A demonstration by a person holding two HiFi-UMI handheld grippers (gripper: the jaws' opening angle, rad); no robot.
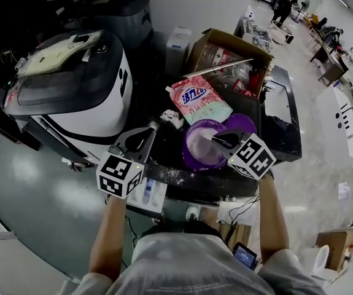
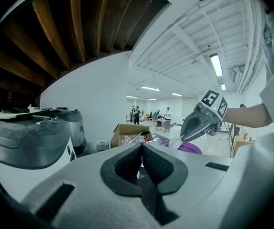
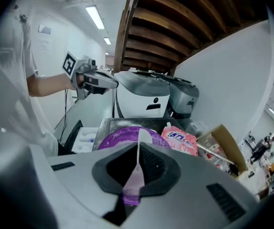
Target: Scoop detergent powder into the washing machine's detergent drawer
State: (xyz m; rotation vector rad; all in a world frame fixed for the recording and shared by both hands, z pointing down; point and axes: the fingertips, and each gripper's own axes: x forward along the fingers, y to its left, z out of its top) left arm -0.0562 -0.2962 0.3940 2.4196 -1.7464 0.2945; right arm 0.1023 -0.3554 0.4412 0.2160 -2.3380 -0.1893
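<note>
A purple bowl (image 1: 202, 145) of white detergent powder stands on the dark washer top (image 1: 280, 143), its purple lid (image 1: 244, 123) beside it. My right gripper (image 1: 220, 140) is shut on the thin handle of a pale scoop (image 3: 137, 175), whose tip reaches into the bowl (image 3: 122, 138). My left gripper (image 1: 140, 139) hovers left of the bowl, shut with nothing between its pads (image 2: 127, 165). The white detergent drawer (image 1: 147, 192) stands pulled out below the left gripper's marker cube. The left gripper view shows the right gripper (image 2: 199, 123) over the bowl (image 2: 194, 148).
A pink detergent bag (image 1: 199, 100) lies behind the bowl, with spilled powder (image 1: 171, 118) to its left. A cardboard box (image 1: 228, 60) of items stands farther back. A large white and grey machine (image 1: 72, 85) fills the left. People work at desks far right.
</note>
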